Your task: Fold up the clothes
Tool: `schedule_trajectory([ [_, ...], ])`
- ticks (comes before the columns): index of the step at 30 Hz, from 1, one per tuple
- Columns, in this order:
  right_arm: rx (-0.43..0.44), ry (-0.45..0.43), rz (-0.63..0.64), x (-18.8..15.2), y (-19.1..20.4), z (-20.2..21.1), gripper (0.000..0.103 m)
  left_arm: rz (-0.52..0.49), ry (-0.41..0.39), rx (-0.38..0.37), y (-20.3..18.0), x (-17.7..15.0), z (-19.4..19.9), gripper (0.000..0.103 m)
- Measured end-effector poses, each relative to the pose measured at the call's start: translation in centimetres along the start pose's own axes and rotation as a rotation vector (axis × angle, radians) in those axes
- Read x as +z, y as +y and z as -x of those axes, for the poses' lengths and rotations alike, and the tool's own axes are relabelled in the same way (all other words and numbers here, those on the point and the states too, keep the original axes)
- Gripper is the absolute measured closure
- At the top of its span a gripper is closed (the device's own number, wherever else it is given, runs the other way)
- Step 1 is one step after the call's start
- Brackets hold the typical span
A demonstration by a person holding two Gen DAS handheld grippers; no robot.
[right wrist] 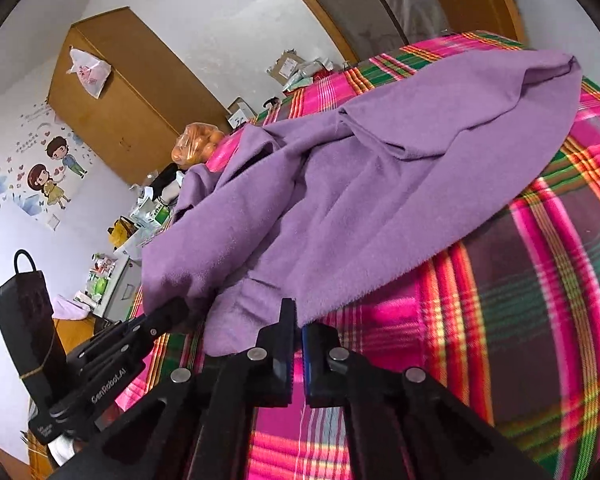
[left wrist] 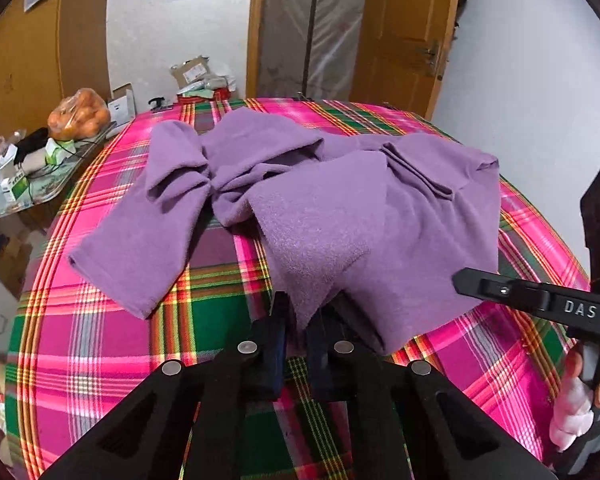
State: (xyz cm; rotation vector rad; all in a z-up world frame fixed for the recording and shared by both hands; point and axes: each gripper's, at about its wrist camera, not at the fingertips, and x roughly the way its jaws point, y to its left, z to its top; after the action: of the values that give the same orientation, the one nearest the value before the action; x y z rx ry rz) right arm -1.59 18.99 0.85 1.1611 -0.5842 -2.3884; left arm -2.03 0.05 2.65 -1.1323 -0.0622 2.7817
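Left tool (left wrist: 298, 316) — seen nearest in the left wrist view, its two dark fingers drawn close together, with a hanging point of the purple garment (left wrist: 324, 216) pinched between them at the near hem.

Right tool (right wrist: 296, 326) — fingers likewise narrowed to a thin slot, with the garment's near edge caught at the fingertips; the cloth is raised off the bedspread there and drapes away from the grip. The same tool is seen from the side in the left wrist view, at the right edge, lettered "DAS", with the person's hand (left wrist: 580, 400) wrapped round its handle.

Purple garment — fleecy, long-sleeved, lying on the bed across the plaid bedspread (left wrist: 100, 344). The near hem is lifted by both tools; the body is rumpled in folds behind. One sleeve (left wrist: 140, 236) is spread flat toward the left, its cuff near the bed's left side.

Plaid bedspread — pink, green, yellow and white checks, covering the whole bed.

Bench (left wrist: 40, 196) — beside the bed on the left, crowded with small boxes, cables and a bag of oranges (left wrist: 78, 114).

Farther back — parcels (left wrist: 198, 76) against the white wall past the bed's far end, a wooden wardrobe (right wrist: 132, 92) bearing a plastic bag, cartoon wall stickers (right wrist: 48, 168), and a wooden door (left wrist: 404, 36).
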Motion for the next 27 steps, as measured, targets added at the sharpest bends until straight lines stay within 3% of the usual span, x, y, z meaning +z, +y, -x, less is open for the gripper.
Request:
schedule_trajectory([
  [10,0.031,-0.027,0.020,-2.0,0.1,3.6,0.101,0.015,-0.029,0.038,0.9,-1.3,2.1,0.096],
  [17,0.103,-0.012,0.114,-3.6,3.5,5.3,0.103,0.126,-0.080,0.086,5.1,-1.4,4.7,0.102],
  [20,0.100,0.019,0.088,-3.7,3.5,4.5,0.101,0.149,-0.092,0.061,6.3,-1.5,5.4,0.102],
  [22,0.060,0.034,0.017,-3.6,2.1,3.2,0.087,0.150,-0.092,0.027,6.6,-1.7,5.6,0.102],
  [24,0.047,0.031,-0.048,-3.5,0.9,2.5,0.055,0.125,-0.075,-0.020,5.9,-2.0,5.1,0.101],
  [27,0.068,0.032,-0.122,-3.2,-0.3,1.5,0.053,0.069,-0.035,-0.085,4.5,-2.3,4.0,0.099],
])
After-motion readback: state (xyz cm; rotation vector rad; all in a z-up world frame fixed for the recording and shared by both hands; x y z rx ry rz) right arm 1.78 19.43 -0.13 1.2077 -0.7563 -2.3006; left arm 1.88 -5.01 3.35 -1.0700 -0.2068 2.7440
